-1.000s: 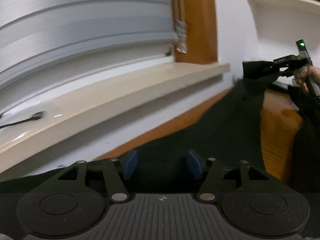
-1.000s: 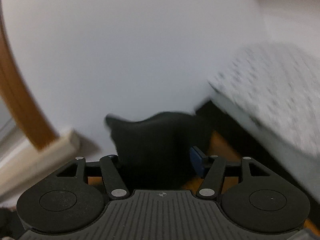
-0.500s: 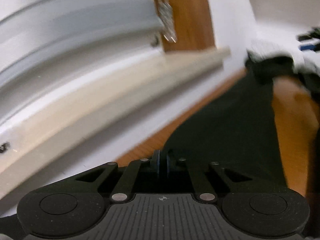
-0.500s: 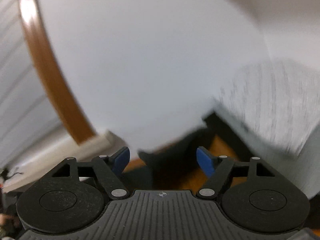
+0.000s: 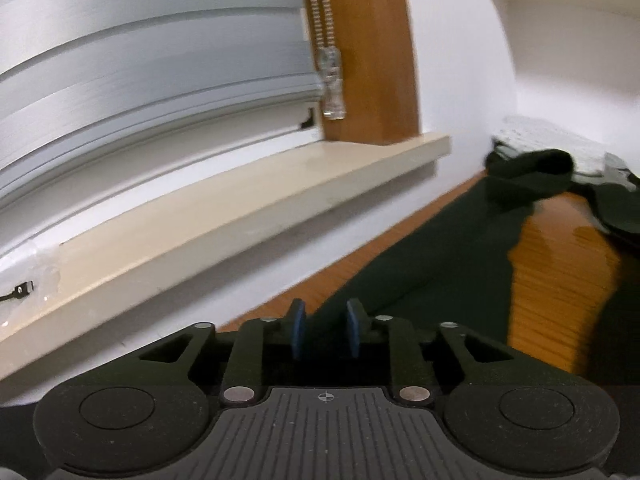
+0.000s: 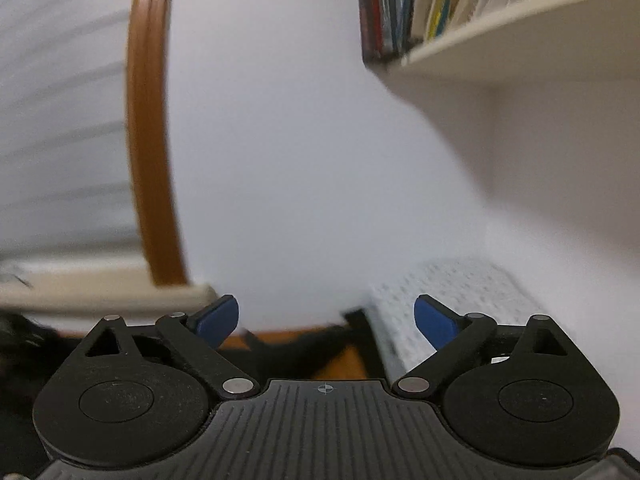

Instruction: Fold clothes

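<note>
my left gripper [image 5: 325, 330] has its blue pads a narrow gap apart, dark cloth between them, can't tell if it's pinched. black garment [image 5: 436, 240] lies stretched along the wooden table [image 5: 560, 280] below the windowsill [image 5: 240, 216]. my right gripper [image 6: 326, 320] is spread wide, holding nothing, aimed at the white wall [image 6: 300, 160] under a bookshelf [image 6: 520, 32].

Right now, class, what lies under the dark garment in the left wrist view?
The dark garment lies on a wooden tabletop, bare beside it and along the wall. What sits beneath the cloth itself is covered. The left gripper has its pads slightly apart astride the near edge.
</note>
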`<state>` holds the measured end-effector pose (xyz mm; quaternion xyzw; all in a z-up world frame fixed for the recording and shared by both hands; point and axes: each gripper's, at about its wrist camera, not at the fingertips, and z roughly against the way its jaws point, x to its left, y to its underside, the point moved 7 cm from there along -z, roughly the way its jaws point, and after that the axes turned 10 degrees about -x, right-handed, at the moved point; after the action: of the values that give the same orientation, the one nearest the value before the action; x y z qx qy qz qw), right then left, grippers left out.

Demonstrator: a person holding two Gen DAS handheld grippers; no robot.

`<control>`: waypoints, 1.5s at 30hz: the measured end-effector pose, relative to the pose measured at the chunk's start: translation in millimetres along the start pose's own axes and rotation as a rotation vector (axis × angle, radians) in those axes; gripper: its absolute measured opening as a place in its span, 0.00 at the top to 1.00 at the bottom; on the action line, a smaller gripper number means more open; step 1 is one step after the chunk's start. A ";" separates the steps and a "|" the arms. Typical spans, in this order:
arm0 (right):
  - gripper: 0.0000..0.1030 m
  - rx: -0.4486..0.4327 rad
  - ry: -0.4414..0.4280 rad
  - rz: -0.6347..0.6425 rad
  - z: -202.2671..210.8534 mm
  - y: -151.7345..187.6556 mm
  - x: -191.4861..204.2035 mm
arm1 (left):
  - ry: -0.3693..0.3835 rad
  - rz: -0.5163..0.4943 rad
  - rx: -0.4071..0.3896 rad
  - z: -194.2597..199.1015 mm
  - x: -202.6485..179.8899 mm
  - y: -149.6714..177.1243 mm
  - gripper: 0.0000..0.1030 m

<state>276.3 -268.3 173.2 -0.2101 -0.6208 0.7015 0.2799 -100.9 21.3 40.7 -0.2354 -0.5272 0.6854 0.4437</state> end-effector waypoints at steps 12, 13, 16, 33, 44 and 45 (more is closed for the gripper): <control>0.71 0.253 -0.088 -0.160 -128.7 175.8 63.2 | 0.122 -0.139 0.081 28.2 -73.7 38.0 0.36; 0.71 0.251 -0.097 -0.166 -132.6 175.9 67.4 | 0.115 -0.162 0.096 25.6 -77.4 41.9 0.34; 0.70 0.248 -0.120 -0.178 -144.7 175.1 79.1 | 0.083 -0.226 0.136 14.7 -84.6 51.7 0.33; 0.51 0.221 -0.121 -0.222 -156.8 171.2 71.3 | 0.039 -0.094 -0.024 21.0 -50.7 17.1 0.93; 0.32 0.214 -0.118 -0.307 -195.8 157.3 65.2 | 0.043 -0.013 -0.064 25.1 -33.4 -0.9 0.93; 0.27 0.228 -0.129 -0.312 -200.0 157.7 67.6 | 0.046 -0.009 -0.065 25.3 -31.9 -1.3 0.93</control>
<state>333.0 -84.8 -7.3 -0.0329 -0.5791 0.7275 0.3665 -104.6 -18.9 45.8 -0.2631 -0.5397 0.6605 0.4508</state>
